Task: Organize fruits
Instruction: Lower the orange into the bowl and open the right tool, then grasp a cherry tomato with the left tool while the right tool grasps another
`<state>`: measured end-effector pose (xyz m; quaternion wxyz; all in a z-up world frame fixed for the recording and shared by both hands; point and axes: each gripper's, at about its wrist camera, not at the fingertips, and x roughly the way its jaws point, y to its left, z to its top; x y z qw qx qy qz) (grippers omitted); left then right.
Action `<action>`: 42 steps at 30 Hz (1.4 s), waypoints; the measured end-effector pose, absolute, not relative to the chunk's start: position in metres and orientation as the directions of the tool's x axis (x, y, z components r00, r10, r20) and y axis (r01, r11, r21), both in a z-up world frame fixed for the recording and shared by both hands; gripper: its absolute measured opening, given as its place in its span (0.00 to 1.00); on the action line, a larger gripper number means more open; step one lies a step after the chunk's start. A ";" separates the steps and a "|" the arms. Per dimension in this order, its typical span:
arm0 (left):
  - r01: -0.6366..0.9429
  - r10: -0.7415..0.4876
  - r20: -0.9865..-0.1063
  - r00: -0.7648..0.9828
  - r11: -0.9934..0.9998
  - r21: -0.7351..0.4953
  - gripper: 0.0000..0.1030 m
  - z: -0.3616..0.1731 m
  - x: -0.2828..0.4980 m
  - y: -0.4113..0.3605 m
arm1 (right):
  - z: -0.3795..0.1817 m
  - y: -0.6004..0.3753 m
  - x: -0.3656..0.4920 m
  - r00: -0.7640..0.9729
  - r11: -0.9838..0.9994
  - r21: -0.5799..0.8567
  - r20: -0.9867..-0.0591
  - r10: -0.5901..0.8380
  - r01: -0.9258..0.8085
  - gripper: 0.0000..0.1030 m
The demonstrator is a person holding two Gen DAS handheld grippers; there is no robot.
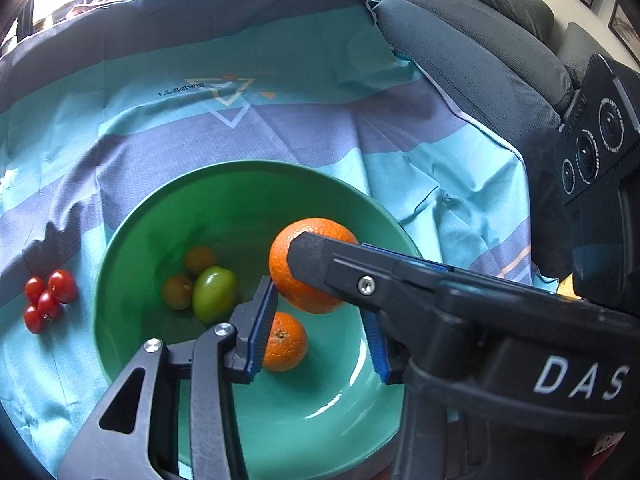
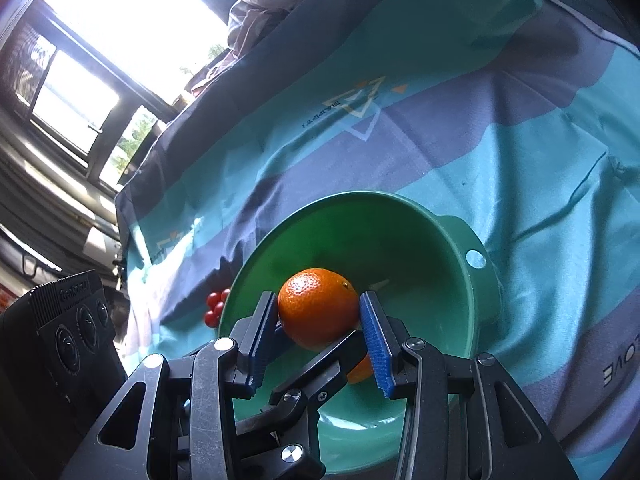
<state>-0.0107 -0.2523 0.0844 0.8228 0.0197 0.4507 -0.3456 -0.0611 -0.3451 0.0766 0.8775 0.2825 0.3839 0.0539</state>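
Two oranges, four red cherry tomatoes, one green tomato, two brownish tomatoes, one bowl.

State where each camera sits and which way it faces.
Left wrist: rides the left gripper, faces down into the green bowl; its own fingers and the right gripper show.
Right wrist: rides the right gripper, faces down at the orange between its pads; left gripper's finger crosses beneath.
Shared: bowl, orange, cherry tomatoes, striped cloth.
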 end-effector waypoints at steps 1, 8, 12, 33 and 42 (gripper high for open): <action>0.587 -0.551 -0.757 0.352 0.760 -0.281 0.40 0.083 -0.011 -0.253 | 0.075 -0.347 -0.061 0.696 0.833 0.538 -0.648 0.310 0.130 0.44; 0.583 -0.553 -0.769 0.322 0.755 -0.299 0.41 0.076 -0.009 -0.257 | 0.070 -0.353 -0.059 0.675 0.829 0.533 -0.676 0.296 0.170 0.44; 0.593 -0.563 -0.758 0.328 0.748 -0.299 0.44 0.079 -0.011 -0.251 | 0.068 -0.355 -0.058 0.671 0.832 0.515 -0.693 0.263 0.205 0.44; 0.227 -0.292 -0.712 0.639 0.955 -0.189 0.64 0.122 -0.004 -0.053 | 0.105 -0.293 -0.053 0.769 0.920 0.370 -0.623 0.141 0.131 0.50; 0.068 -0.189 -0.750 0.634 0.979 -0.190 0.64 0.100 0.020 -0.001 | 0.110 -0.248 -0.043 0.799 0.943 0.327 -0.581 0.156 0.054 0.50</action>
